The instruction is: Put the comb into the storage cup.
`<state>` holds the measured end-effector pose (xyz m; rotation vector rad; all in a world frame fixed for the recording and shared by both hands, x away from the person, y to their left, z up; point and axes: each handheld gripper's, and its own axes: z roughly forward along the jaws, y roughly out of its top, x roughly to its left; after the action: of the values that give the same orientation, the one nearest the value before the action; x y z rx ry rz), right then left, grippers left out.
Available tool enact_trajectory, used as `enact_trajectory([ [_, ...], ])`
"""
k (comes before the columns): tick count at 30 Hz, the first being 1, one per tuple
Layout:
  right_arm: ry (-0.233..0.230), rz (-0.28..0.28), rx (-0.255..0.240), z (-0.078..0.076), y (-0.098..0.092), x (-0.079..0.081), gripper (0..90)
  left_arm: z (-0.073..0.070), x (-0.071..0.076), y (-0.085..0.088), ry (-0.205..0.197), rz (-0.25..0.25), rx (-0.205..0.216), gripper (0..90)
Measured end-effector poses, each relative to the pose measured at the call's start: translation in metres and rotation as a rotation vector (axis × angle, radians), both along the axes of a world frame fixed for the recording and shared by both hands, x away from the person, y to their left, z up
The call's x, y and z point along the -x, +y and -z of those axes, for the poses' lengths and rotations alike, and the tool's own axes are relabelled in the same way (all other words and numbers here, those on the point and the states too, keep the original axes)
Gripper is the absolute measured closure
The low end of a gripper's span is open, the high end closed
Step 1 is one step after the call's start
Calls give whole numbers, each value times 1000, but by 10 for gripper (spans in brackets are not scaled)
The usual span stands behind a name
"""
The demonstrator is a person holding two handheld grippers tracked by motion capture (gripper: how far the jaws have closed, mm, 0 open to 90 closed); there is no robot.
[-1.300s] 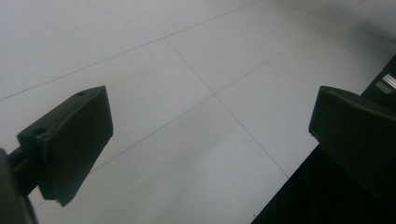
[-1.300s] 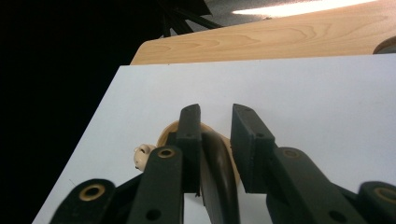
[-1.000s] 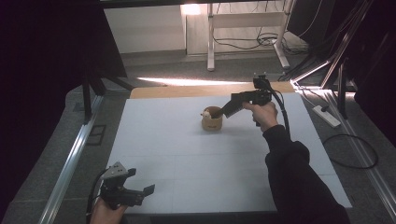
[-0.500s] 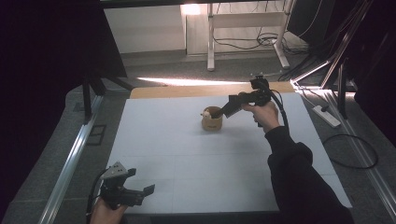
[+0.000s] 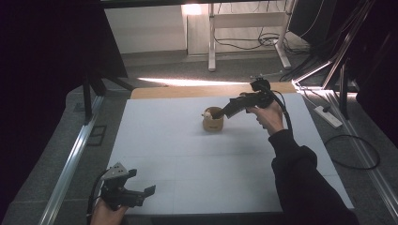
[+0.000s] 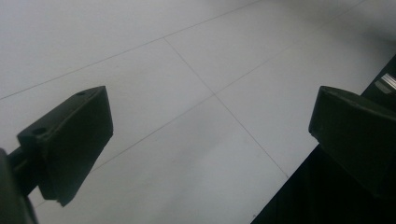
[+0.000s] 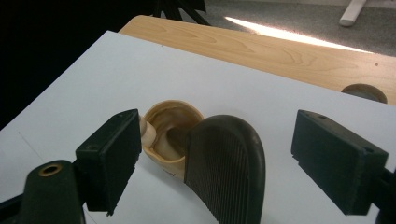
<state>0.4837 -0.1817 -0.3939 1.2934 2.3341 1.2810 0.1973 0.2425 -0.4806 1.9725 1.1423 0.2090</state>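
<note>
White sheeting covers the surface (image 5: 187, 173). Right tool (image 7: 215, 154), jaws just opening, stands apart around a dark ribbed handle (image 7: 226, 158) resting in the tan cup (image 5: 212, 120) near the far edge. Left tool (image 5: 136, 194) gapes, holding nothing, at the near-left corner.

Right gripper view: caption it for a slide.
Open right gripper above a tan cup holding a dark ribbed handle, on a white table.

Both grippers are black, pistol-shaped tools with thick, blocky rectangular jaws showing small round screw holes. The left gripper (image 5: 141, 192) carries a grey three-cornered plate on top. A black cable trails from the right gripper (image 5: 219, 112), whose arm wears a dark long sleeve (image 5: 300, 178).
</note>
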Motion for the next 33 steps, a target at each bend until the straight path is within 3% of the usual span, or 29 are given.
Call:
enact_trajectory([
  [8, -43, -48, 29, -1, 1, 9, 60, 0, 0, 0, 2, 2, 1, 5],
  [13, -67, -48, 57, 2, 0, 14, 46, 0, 0, 0, 2, 1, 1, 6],
  [33, -113, -101, 83, 11, -8, 35, 34, 0, 0, 0, 4, -1, 4, 6],
])
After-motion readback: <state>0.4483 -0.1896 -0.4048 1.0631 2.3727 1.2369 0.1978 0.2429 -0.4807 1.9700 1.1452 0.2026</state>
